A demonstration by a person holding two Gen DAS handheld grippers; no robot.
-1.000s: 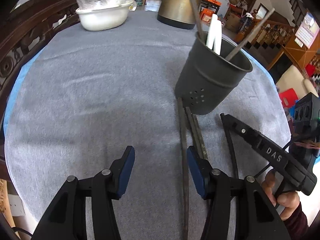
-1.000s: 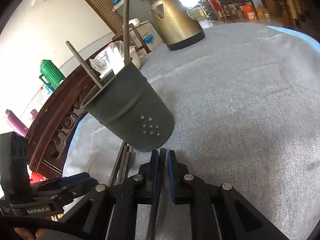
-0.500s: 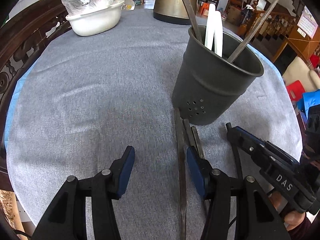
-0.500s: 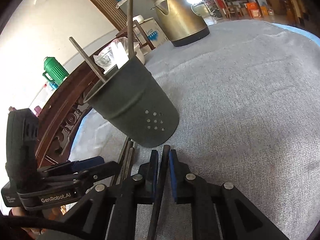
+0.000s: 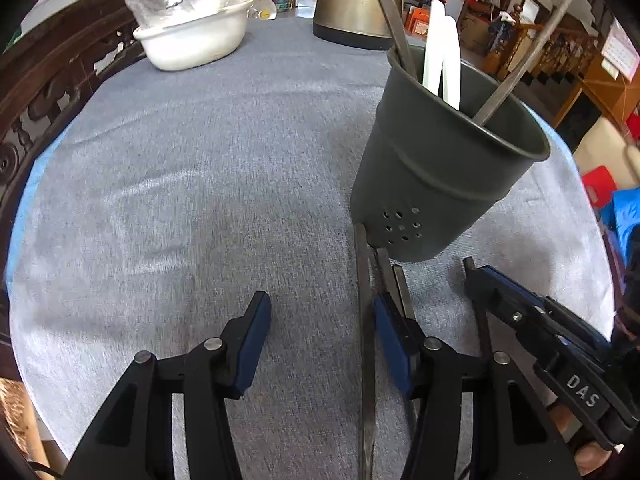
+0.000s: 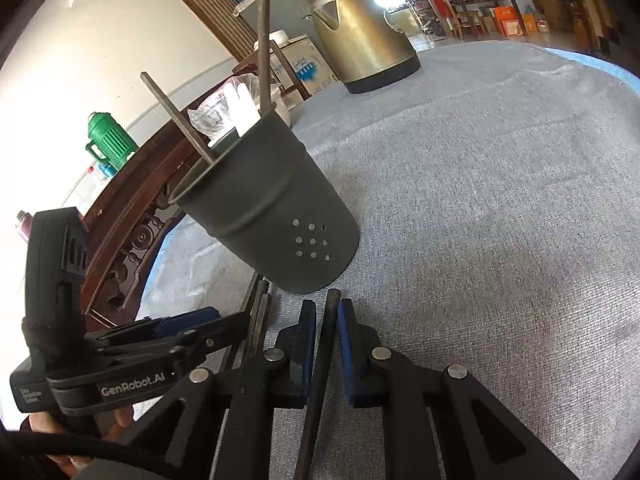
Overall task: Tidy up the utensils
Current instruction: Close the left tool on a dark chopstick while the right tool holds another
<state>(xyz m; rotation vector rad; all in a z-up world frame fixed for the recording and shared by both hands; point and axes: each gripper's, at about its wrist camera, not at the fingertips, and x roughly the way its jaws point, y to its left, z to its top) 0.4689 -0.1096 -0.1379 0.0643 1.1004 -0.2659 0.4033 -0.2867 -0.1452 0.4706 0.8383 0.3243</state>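
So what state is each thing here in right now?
Left gripper: open, empty, over the cloth.
Right gripper: shut on a dark chopstick.
Holder: upright on the cloth, sticks and white utensils standing inside.
Loose chopsticks: lying flat by the holder's base.
Kettle: upright, lid shut.
Bowl: upright, covered with clear plastic.

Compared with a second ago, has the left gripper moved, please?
Yes. The left gripper has advanced toward the utensil holder, which now looms larger and closer.

Dark chopstick (image 6: 320,364) between blue-padded fingers (image 6: 308,344)
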